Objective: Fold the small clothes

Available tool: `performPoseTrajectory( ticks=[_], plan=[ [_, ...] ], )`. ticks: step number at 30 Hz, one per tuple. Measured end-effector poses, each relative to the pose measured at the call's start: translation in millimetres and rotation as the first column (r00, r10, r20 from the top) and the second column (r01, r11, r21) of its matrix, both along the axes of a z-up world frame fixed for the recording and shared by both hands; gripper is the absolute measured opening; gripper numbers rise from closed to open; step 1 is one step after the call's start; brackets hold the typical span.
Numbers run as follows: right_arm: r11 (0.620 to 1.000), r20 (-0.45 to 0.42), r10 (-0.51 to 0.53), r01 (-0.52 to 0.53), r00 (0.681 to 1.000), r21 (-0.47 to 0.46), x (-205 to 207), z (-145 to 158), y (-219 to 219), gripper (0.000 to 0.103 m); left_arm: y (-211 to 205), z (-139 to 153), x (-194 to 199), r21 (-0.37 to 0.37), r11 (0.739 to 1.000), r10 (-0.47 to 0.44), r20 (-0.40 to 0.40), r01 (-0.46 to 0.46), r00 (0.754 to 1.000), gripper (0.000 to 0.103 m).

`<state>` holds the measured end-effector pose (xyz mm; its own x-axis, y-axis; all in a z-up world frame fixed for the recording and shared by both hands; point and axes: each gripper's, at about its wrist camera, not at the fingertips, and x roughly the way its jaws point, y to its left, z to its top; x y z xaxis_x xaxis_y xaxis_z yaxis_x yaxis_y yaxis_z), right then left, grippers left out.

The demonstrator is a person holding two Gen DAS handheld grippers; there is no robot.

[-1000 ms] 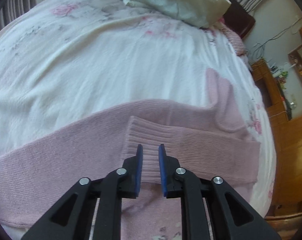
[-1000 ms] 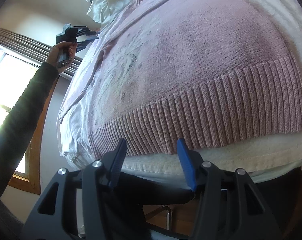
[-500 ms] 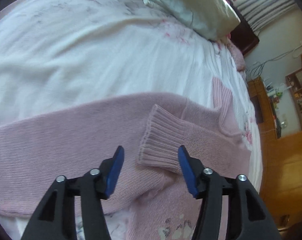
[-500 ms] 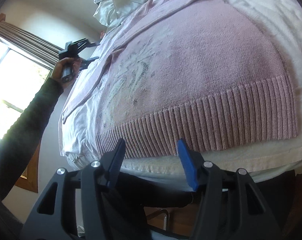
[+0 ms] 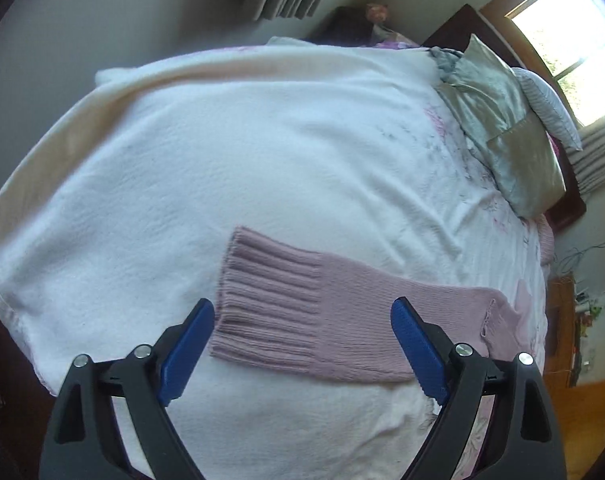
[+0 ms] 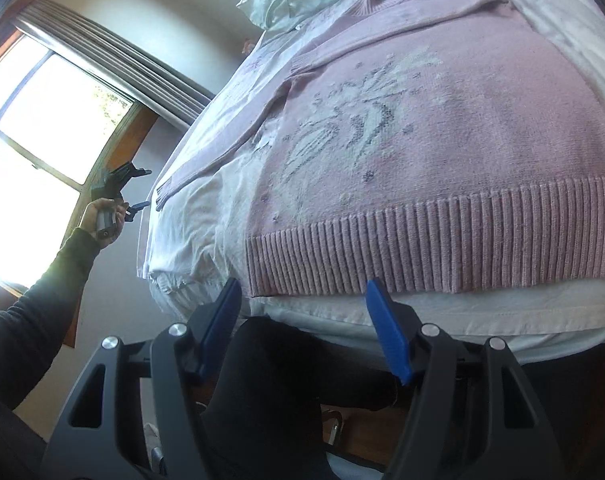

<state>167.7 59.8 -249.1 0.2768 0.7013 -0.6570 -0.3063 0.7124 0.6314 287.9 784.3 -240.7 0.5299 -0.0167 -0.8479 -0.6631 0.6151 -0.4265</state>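
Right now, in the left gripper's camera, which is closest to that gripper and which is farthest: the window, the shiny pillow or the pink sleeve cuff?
Nearest to the left gripper first:
1. Pink sleeve cuff, lying on the white blanket right ahead of the open fingers.
2. Shiny pillow, up at the head of the bed, to the right.
3. Window, on the wall behind the pillow, top right corner.

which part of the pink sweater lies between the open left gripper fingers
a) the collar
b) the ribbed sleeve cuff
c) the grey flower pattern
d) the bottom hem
b: in the left wrist view the ribbed sleeve cuff lies flat on the white blanket, just ahead of the open left gripper and untouched by it.
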Motion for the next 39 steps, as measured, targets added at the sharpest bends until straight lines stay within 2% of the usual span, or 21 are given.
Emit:
performPoseTrajectory(
  ticks=[2,5,8,10,12,13,15,18,22,24,26,28,30,34,39],
  plan=[
    [1.000,0.010,-0.001,0.001,1.000,-0.015,-2.6,4.4,4.8,0.065,3.1,-15.4,1.6,-0.041,0.999,-0.014,-0.004,0.013,1.000,0.090],
    [0.999,0.001,-0.008,0.008,1.000,-0.036,-7.4,6.2,6.7,0.065,1.1,-32.4,6.4,-0.089,0.995,-0.050,-0.019,0.048,0.999,0.084],
    [0.999,-0.002,-0.012,0.012,1.000,-0.048,-7.2,5.1,13.2,0.066,-0.3,-33.1,7.1,-0.070,0.996,-0.059,-0.033,0.056,0.998,0.062],
    [0.999,-0.002,-0.011,0.011,1.000,-0.050,-6.2,4.7,14.9,0.066,5.4,-32.3,5.3,-0.078,0.996,-0.047,-0.035,0.045,0.998,0.032],
    [0.999,0.000,-0.007,0.007,1.000,-0.046,-6.7,5.1,16.6,0.066,8.9,-29.2,3.8,-0.106,0.993,-0.054,-0.012,0.052,0.998,0.014],
    [0.999,0.003,-0.003,0.003,1.000,-0.045,-6.7,5.6,17.1,0.066,7.8,-24.2,5.2,-0.107,0.993,-0.056,-0.005,0.055,0.998,0.011],
    [0.999,0.010,0.004,-0.003,1.000,-0.045,-6.0,6.5,17.4,0.066,4.5,-6.5,10.1,-0.133,0.989,-0.058,0.065,0.066,0.996,0.009],
    [0.999,0.008,0.003,-0.003,1.000,-0.038,-0.7,8.0,11.8,0.066,-20.6,45.9,36.5,-0.107,0.983,-0.126,0.188,0.148,0.974,0.009],
    [0.999,-0.008,-0.031,0.032,0.999,0.015,19.4,14.0,-6.2,0.066,-85.7,128.7,99.5,-0.014,0.957,-0.271,0.319,0.291,0.908,0.009],
    [0.998,0.015,-0.052,0.052,0.999,0.025,29.4,20.4,-15.2,0.066,-132.6,165.0,137.6,0.045,0.927,-0.364,0.355,0.373,0.861,0.009],
    [0.996,0.033,-0.074,0.072,0.997,0.044,38.6,26.8,-24.3,0.067,-188.0,191.9,176.3,0.101,0.884,-0.460,0.367,0.456,0.809,0.009],
    [0.993,0.035,-0.094,0.092,0.995,0.070,45.7,30.0,-34.7,0.067,-242.9,205.3,208.3,0.143,0.838,-0.540,0.359,0.526,0.761,0.009],
    [0.990,0.035,-0.114,0.111,0.993,0.083,52.0,30.1,-46.3,0.067,-300.2,205.3,239.3,0.167,0.787,-0.612,0.340,0.594,0.714,0.009],
    [0.985,0.032,-0.160,0.157,0.987,0.077,60.4,27.9,-72.6,0.067,-404.7,168.9,285.8,0.168,0.692,-0.716,0.281,0.702,0.639,0.009],
    [0.976,0.012,-0.211,0.210,0.977,0.060,74.1,17.4,-108.4,0.067,-507.3,83.1,318.3,0.119,0.582,-0.811,0.160,0.804,0.563,0.009]
  ],
)
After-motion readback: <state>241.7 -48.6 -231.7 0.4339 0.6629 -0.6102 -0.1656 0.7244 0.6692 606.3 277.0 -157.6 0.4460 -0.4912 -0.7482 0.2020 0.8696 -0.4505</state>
